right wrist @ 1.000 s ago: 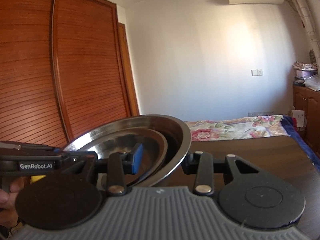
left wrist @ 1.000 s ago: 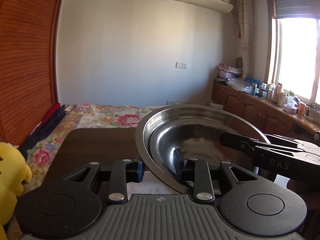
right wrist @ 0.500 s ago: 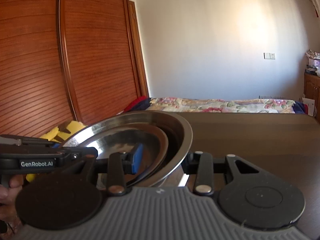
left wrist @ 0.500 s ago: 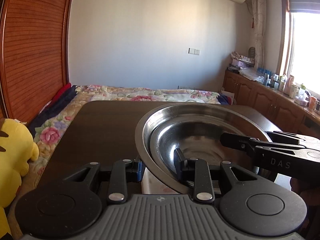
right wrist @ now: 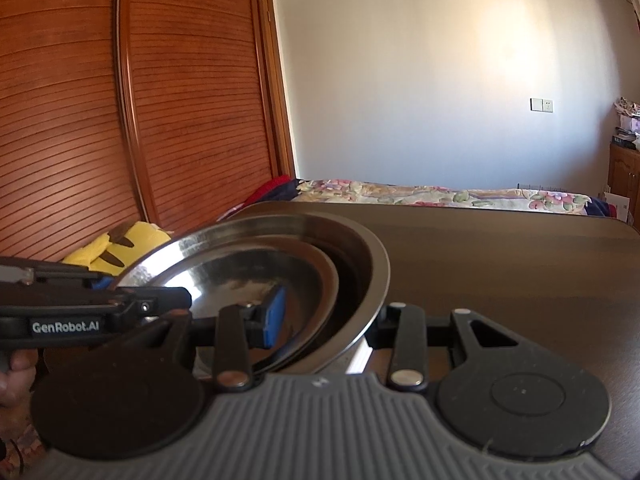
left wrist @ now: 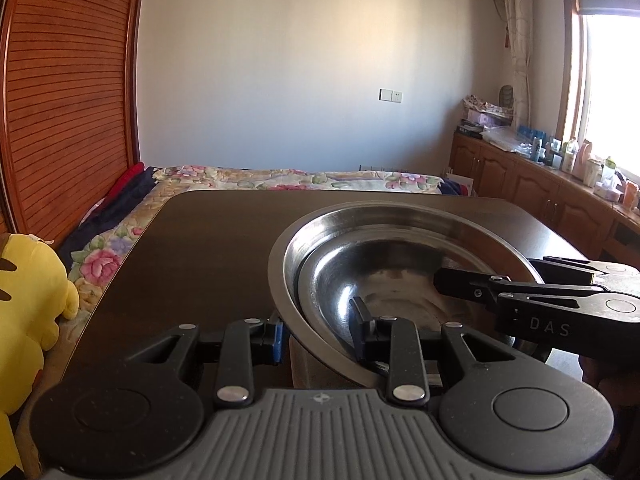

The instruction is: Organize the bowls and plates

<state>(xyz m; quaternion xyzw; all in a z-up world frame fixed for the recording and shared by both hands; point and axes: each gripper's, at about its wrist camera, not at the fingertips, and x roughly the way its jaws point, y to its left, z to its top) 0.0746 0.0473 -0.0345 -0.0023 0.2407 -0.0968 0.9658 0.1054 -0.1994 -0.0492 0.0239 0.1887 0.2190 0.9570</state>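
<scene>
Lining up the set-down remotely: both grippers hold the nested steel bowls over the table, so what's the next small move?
Probably lower them straight down together: the left gripper and right gripper each clamp opposite rims of the nested steel bowls, with bare dark table beneath.

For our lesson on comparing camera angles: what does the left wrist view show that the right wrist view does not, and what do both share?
Only the left wrist view shows the window and the cluttered wooden counter. Only the right wrist view shows the person's fingers behind the other gripper. Both show the nested steel bowls, clamped at opposite rims by the left gripper and right gripper, the dark table, the yellow plush toy and the floral bed.
</scene>
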